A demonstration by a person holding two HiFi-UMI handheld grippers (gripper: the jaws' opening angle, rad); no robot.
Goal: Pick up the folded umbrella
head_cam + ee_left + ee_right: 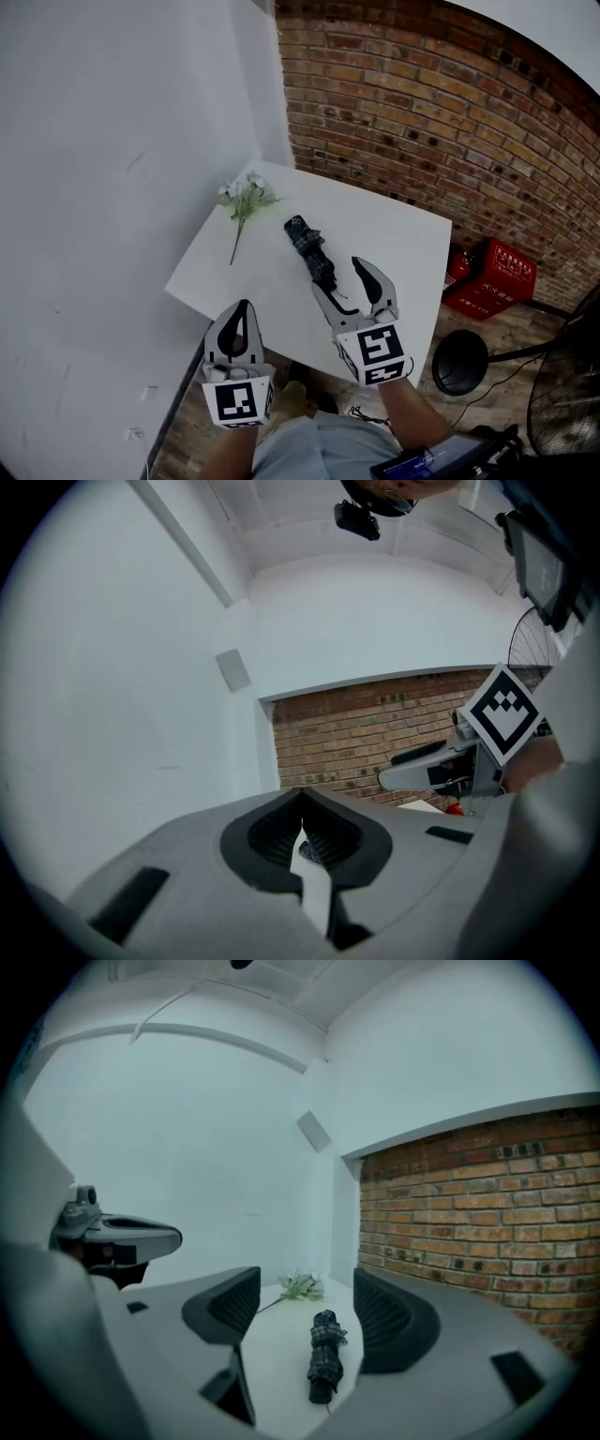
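A dark plaid folded umbrella [310, 249] lies on the white table [394, 234], its near end pointing at my right gripper [354, 278]. That gripper hovers over the table's near edge, open, with the umbrella [325, 1357] lying ahead between its two pads but apart from them. My left gripper [243, 323] is at the table's near left edge, shut and holding nothing. In the left gripper view the pads [305, 832] meet at the tips, and the right gripper's jaw [417, 769] shows off to the side.
A sprig of white artificial flowers [244, 201] lies at the table's far left corner. A white wall stands at the left and a brick wall behind. On the floor at the right are a red crate [492, 277], a black round base [459, 362] and a fan.
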